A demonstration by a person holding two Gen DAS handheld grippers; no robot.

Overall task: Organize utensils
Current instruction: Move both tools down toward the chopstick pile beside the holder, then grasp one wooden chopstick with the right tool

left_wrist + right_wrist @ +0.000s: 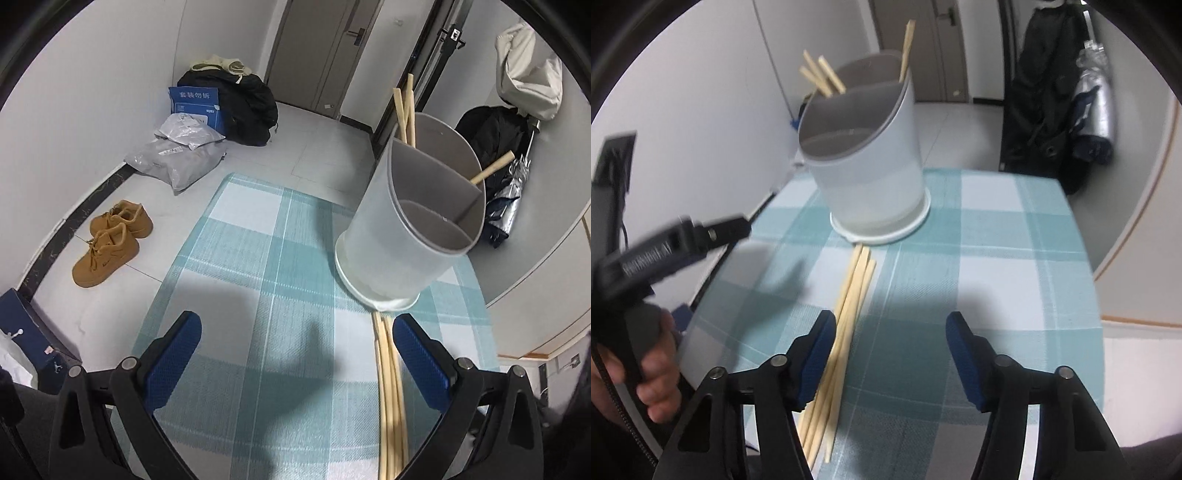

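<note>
Now reaching: both grippers, left gripper [297,354] and right gripper [891,354], apart, empty. Next, probably right one pinches chopsticks [849,302] for holder [866,162].

1. The walls [92,122] were plain white, with a dark skirting strip [55,236] along the base.
2. The floor [314,147] was pale grey tile.
3. A grey door [314,51] with a dark handle stood closed at the far end.
4. A teal and white checked cloth [258,295] covered the table.
5. Tan shoes [110,243], grey parcel bags [177,162], a blue box [195,107] and a black bag [240,107] lay along the wall.
6. A black coat [1038,96] hung near the door.
</note>
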